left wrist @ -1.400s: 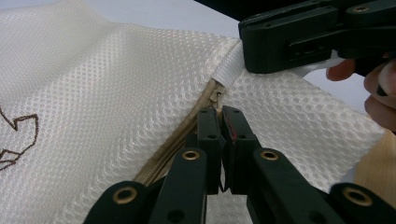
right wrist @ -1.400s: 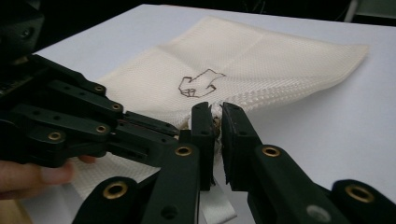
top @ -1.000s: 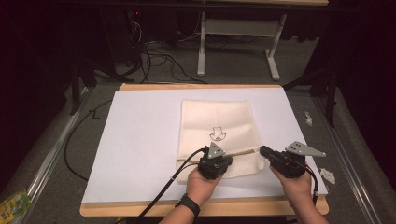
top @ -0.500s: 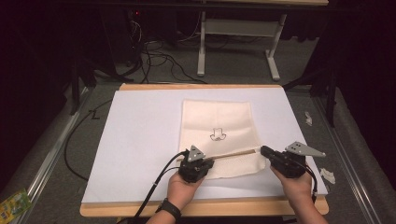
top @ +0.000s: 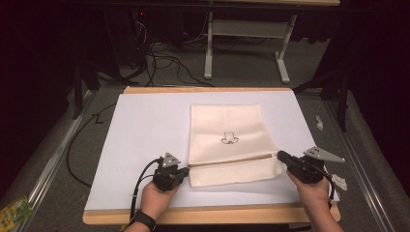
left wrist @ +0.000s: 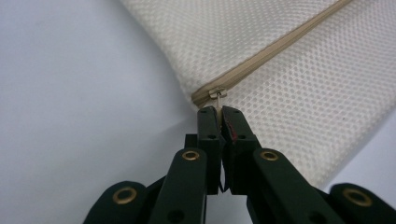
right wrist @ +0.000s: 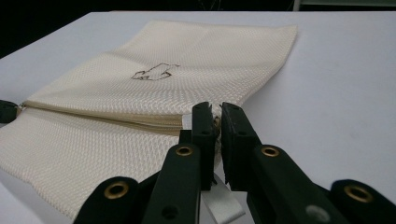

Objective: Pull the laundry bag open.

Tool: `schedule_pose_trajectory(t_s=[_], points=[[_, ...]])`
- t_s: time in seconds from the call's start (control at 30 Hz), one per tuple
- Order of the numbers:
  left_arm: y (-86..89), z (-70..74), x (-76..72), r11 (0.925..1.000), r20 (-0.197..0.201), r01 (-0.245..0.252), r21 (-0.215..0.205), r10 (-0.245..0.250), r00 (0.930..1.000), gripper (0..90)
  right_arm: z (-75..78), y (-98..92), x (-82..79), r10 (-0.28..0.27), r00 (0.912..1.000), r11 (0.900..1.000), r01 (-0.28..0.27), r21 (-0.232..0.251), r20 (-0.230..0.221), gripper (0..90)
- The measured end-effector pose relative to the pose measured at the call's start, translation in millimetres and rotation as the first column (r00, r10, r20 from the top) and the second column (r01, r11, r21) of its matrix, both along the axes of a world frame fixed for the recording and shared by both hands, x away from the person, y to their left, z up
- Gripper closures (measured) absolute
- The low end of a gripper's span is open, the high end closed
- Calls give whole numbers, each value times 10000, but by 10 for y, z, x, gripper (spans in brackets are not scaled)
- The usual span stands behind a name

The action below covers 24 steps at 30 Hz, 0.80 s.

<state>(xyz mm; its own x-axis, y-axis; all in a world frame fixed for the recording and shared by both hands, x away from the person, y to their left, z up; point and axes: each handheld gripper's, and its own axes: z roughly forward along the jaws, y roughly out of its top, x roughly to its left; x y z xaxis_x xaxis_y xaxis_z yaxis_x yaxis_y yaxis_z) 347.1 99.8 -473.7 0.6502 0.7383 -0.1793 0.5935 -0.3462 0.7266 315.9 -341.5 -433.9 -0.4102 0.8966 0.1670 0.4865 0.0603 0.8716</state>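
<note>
A cream mesh zipper bag (top: 225, 128) with a small black drawing (top: 229, 138) lies flat on the white table (top: 140, 140). Its tan zipper (top: 232, 160) runs across the near part. My left gripper (top: 186, 170) sits at the zipper's left end. In the left gripper view it (left wrist: 220, 112) is shut on the metal zipper pull (left wrist: 217, 95). My right gripper (top: 281, 155) is at the bag's right edge, level with the zipper. In the right gripper view it (right wrist: 215, 112) is shut on the bag (right wrist: 140, 93) at that end.
The table's wooden front edge (top: 208, 215) lies just behind both hands. Small white scraps (top: 319, 122) lie to the right of the table. Cables (top: 159, 58) and a desk frame (top: 246, 43) stand on the floor beyond. A green packet (top: 12, 212) lies at bottom left.
My left gripper has slid leftward along the zipper with the pull, from the bag's middle to its left end. The right gripper has stayed at the right edge.
</note>
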Motion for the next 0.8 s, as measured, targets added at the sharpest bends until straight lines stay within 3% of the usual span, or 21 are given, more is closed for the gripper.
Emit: schedule_pose_trajectory(t_s=[0.17, 0.27, 0.33, 0.57, 0.67, 0.8], points=[[119, -95, -24, 9983, -76, -240, -523, 236, 9997, 871, -18, 81, -6, 218, 9997, 9995, -221, -206, -101, 860], [155, -26, -16, 9986, 301, -181, -503, 197, 9994, 871, -27, 84, 4, 241, 9996, 9995, -243, -190, -122, 859], [189, -2, -7, 9963, 317, -337, -791, 363, 9988, 870, -30, 83, -1, 283, 9995, 9994, -285, -186, -141, 858], [205, 1, -22, 9957, 382, -475, -792, 506, 9980, 867, -30, 89, -7, 424, 9988, 9989, -428, -185, -235, 853], [184, -10, -39, 9979, 425, -322, -564, 346, 9985, 860, -56, 65, -8, 723, 9967, 9971, -731, -201, -359, 836], [180, -15, -42, 9973, 394, -261, -686, 288, 9988, 729, -82, 54, -6, 867, 9950, 9960, -877, -173, -486, 771]])
